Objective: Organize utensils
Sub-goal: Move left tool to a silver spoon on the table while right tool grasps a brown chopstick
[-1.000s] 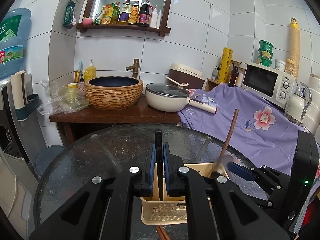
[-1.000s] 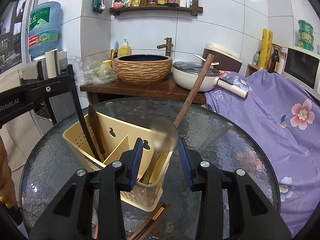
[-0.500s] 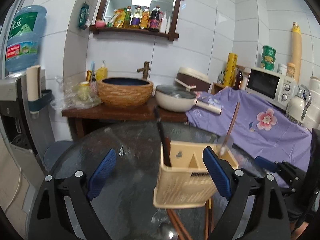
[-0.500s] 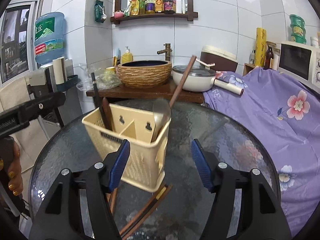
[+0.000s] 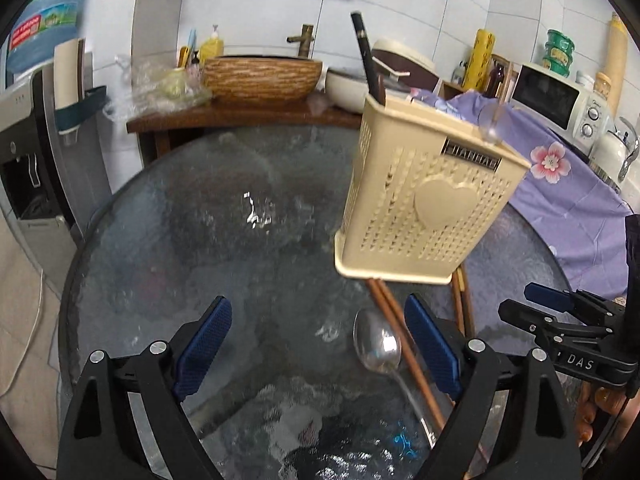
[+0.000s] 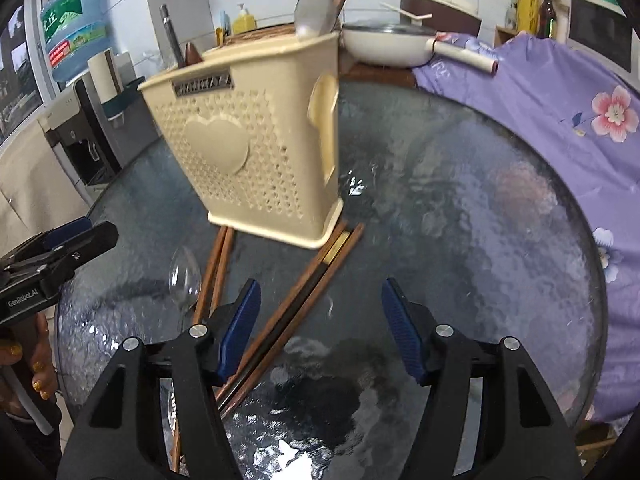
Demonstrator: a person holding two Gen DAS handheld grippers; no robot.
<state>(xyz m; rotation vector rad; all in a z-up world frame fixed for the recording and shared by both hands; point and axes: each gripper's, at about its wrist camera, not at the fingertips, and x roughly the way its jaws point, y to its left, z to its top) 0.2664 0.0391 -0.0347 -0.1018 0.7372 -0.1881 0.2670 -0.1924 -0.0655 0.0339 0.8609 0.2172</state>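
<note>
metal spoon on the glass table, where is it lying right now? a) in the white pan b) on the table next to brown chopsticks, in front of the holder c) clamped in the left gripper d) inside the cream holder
b: the metal spoon lies flat on the glass table beside the brown chopsticks, in front of the cream holder; the left gripper is open around nothing.

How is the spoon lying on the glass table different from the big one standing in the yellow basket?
The metal spoon lies flat on the glass table, bowl up; the ladle stands propped in the cream utensil basket. The spoon looks all metal with a thin handle; the ladle has a long wooden handle. The spoon's bowl looks smaller than the ladle's. Both have shiny metal bowls.
</note>
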